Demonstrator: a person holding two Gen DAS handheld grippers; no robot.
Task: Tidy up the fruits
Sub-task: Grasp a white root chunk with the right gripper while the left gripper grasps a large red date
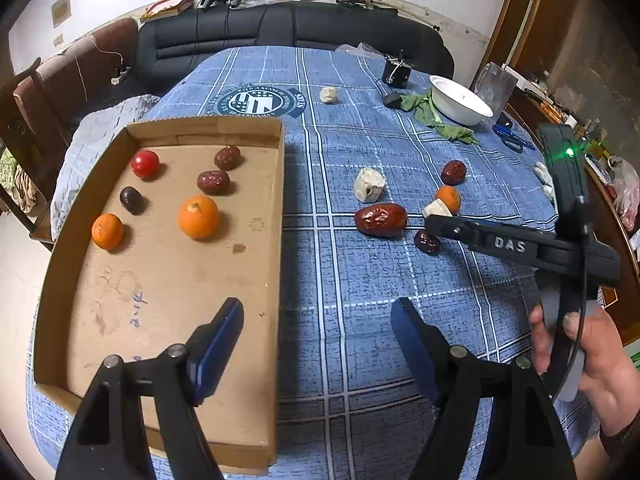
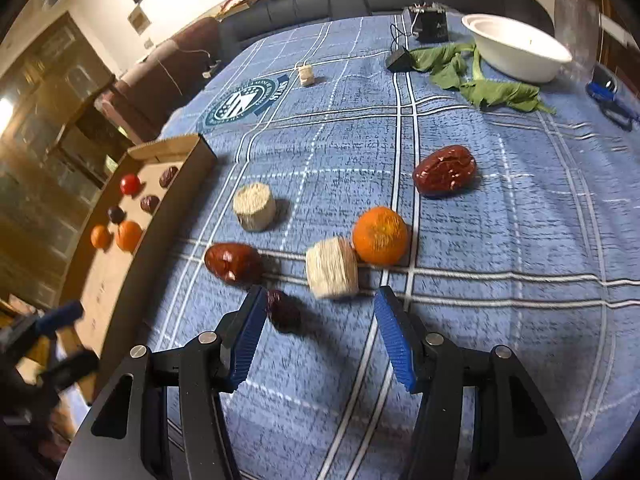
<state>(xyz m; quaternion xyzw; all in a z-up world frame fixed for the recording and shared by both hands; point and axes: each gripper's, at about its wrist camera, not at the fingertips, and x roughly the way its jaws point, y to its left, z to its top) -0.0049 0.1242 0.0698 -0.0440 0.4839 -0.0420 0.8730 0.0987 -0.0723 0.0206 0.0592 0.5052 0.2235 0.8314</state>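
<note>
Left wrist view: right gripper, marked "DAS", and left gripper both hold their fingers wide apart, empty. Cardboard tray, pen-marked "2.1K", holds mandarins; another mandarin lies right of it.

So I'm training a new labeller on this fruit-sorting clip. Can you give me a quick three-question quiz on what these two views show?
1. True or false: the right tongs are shut on a fruit.
2. How many oranges lie inside the cardboard tray?
3. Multiple choice: which thing touches the orange on the cloth?
A. the white bowl
B. a pale cut block
C. the green leaves

Key:
1. False; both pairs of tongs, the left tongs too, are open and hold nothing.
2. Two.
3. B.
</note>
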